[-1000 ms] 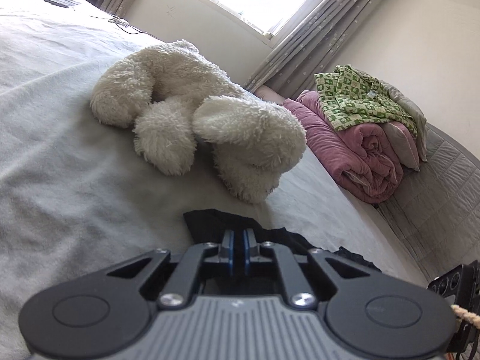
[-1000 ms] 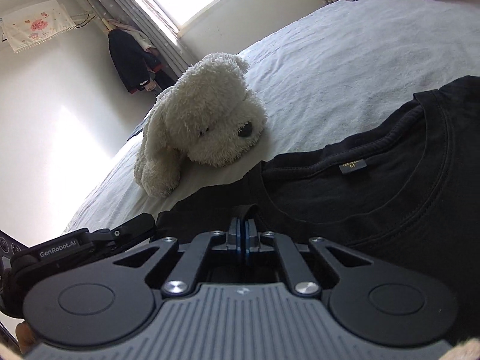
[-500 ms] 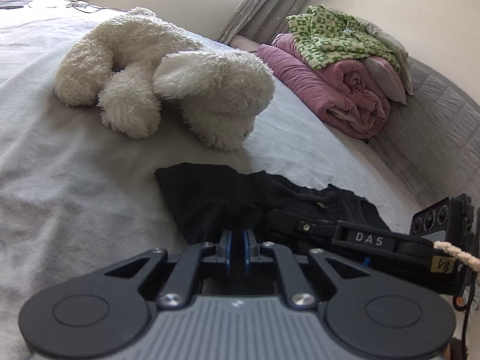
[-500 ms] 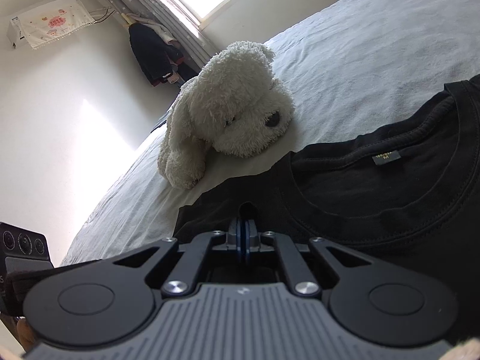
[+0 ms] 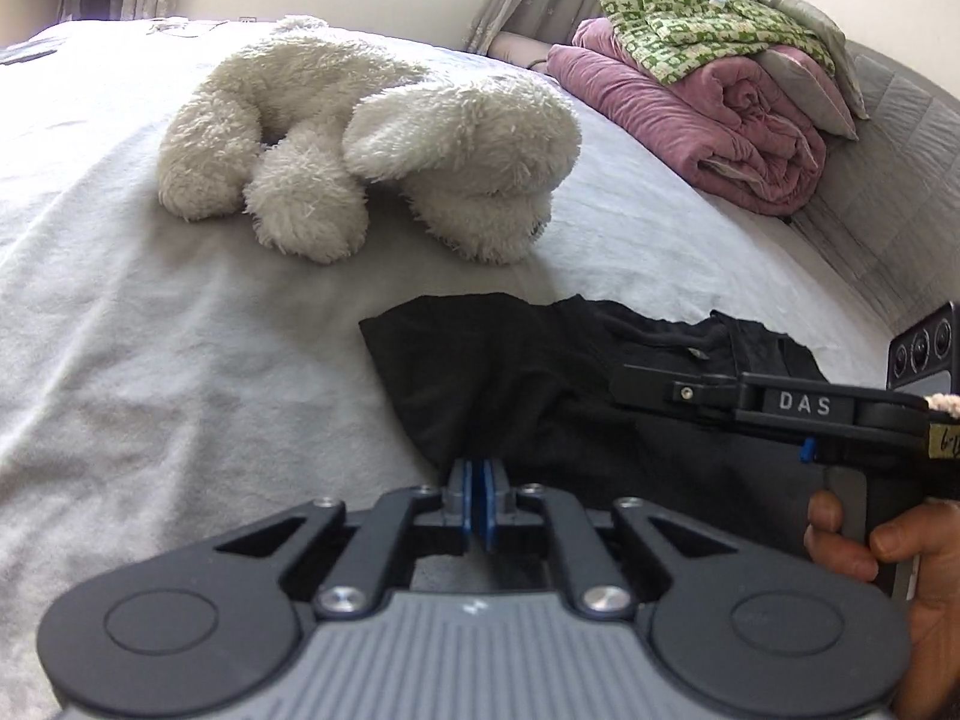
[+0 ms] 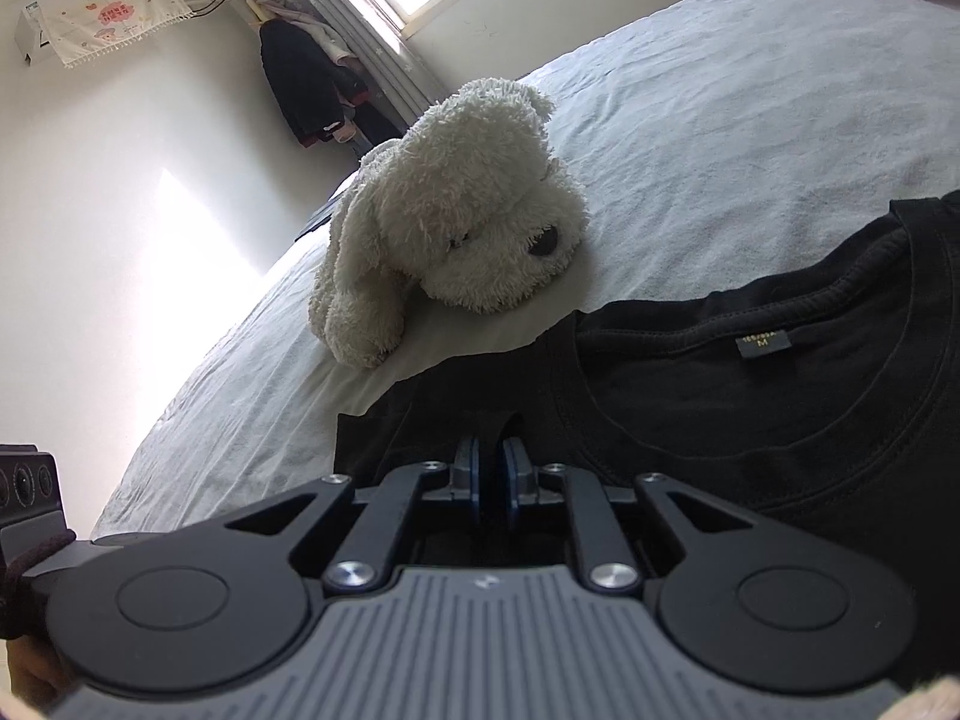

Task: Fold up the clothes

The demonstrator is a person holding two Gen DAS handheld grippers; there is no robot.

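Your left gripper [image 5: 478,504] sits at the bottom centre of its view with its jaws together, the blue pads meeting edge to edge just over the near edge of the black T-shirt [image 5: 540,390]; whether a fold of cloth is caught between them you cannot tell from this angle. The shirt lies on the grey bed [image 5: 180,360], spreading from the centre of that frame toward the right, its sleeve corner pointing up toward the white plush dog [image 5: 372,144], which lies apart from it in the upper middle.

Your right gripper [image 6: 491,483] is low in the centre of its own view, and its jaws are opening: a narrow gap shows between the blue pads, with a small upright fold of the shirt [image 6: 750,420] standing in line with that gap just beyond the tips. The pads do not appear to press on it. In that view the collar and its yellow size tag [image 6: 759,344] lie to the right of centre, and the dog [image 6: 456,228] rests just above the shirt's edge.

In the left view your right hand [image 5: 888,564] holds the other gripper's handle at the right edge. A rolled pink quilt [image 5: 708,114] with a green patterned garment [image 5: 678,6] on top lies at the upper right.
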